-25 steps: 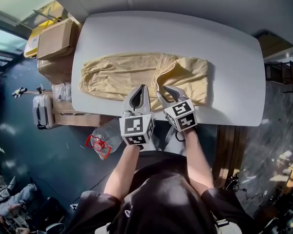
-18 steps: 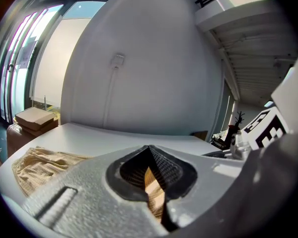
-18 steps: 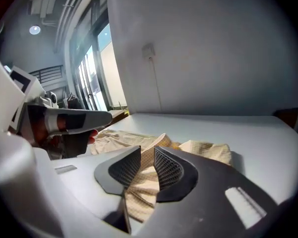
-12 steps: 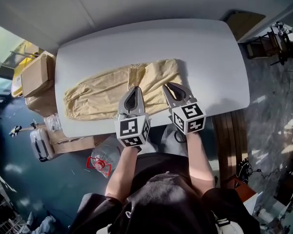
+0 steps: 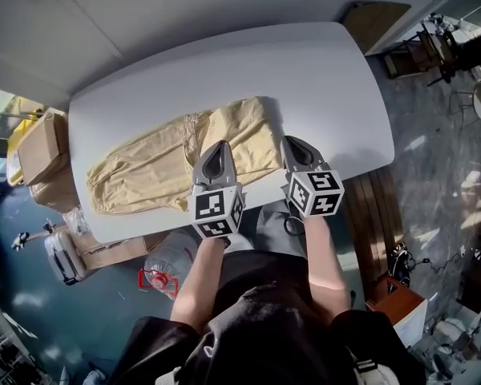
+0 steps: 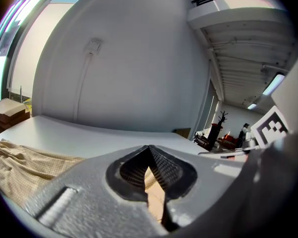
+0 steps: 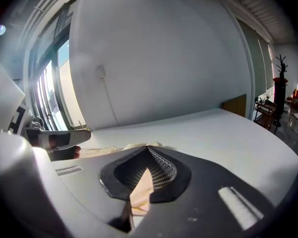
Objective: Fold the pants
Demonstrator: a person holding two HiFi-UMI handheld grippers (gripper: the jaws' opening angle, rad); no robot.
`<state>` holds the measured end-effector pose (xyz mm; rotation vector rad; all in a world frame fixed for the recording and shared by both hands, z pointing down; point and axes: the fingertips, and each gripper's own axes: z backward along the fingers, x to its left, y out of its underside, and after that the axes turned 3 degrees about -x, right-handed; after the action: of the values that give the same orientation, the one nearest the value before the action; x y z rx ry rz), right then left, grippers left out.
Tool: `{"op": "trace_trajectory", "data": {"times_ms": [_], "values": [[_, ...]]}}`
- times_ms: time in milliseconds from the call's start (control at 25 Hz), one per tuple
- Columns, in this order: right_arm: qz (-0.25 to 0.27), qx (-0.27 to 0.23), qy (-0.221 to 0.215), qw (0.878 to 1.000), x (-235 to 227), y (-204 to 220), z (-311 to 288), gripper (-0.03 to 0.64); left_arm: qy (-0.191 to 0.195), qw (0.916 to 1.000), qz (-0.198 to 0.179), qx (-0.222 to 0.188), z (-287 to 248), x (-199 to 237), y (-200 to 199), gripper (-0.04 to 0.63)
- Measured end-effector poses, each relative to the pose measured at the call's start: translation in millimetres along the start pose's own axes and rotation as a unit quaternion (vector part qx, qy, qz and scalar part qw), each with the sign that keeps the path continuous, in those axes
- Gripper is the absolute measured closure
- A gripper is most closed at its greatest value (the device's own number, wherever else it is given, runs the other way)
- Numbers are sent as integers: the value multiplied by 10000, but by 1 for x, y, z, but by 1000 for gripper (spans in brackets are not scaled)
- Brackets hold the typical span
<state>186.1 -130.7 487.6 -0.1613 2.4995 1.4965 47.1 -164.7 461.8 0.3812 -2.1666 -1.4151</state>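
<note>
So, the beige pants (image 5: 176, 163) lie folded lengthwise along the near side of the table (image 5: 305, 79). The left gripper (image 5: 217, 144) hangs over their near edge, jaws together on nothing. The right gripper (image 5: 293, 139) sits just off their end, and its jaws have just snapped closed with nothing between them. I'd open both, pinch every layer at that end's corners and carry it across evenly. The cardboard box (image 5: 34, 147) beside the table is closed, so no idea what's inside.

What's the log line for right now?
pants lying on table | left gripper shut, over pants | right gripper just closed, nothing between
</note>
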Motion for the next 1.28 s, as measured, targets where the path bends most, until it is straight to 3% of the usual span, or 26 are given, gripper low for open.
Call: {"op": "trace_trajectory", "data": {"times_ms": [360, 600, 960, 1160, 1280], "values": [[-90, 895, -198, 9957, -11, 57, -11, 468, -128, 9994, 111, 300, -15, -2, 26, 592], [-286, 1425, -193, 9892, -30, 100, -20, 421, -247, 9976, 155, 627, -25, -6, 57, 592], [-372, 1922, -538, 9792, -25, 127, -35, 424, -384, 9949, 253, 893, -27, -7, 88, 592], [-257, 2011, -615, 9773, -20, 130, -38, 470, -483, 9947, 261, 868, -28, 3, 86, 592], [-278, 2007, -714, 9767, -19, 129, -37, 535, -519, 9947, 305, 828, -31, 1, 84, 592]]}}
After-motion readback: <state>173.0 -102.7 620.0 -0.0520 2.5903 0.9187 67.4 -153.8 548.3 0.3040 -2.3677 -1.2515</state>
